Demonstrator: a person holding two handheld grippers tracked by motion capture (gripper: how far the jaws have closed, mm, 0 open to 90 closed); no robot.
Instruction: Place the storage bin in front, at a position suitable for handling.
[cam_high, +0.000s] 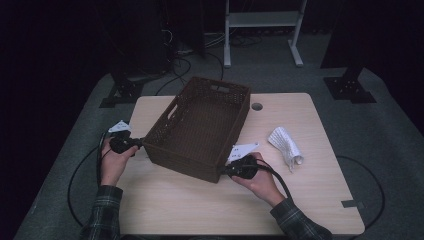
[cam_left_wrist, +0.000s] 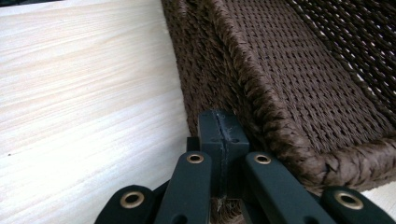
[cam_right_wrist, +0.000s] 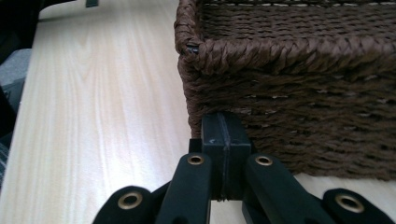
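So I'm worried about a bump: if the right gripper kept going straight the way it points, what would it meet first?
Most likely the woven basket. The right gripper, jaws shut, points at the basket's outer wall near a bottom corner. The tips look right against the weave, perhaps already touching; the exact gap is hard to judge.

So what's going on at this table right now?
A person holds a gripper in each hand against a brown woven basket on the wooden table. The left gripper is shut with its tips at the basket's near left corner. The right gripper is shut with its tips at the near right corner. Neither grips the weave; they seem to be nudging it. A white cloth lies to the right.
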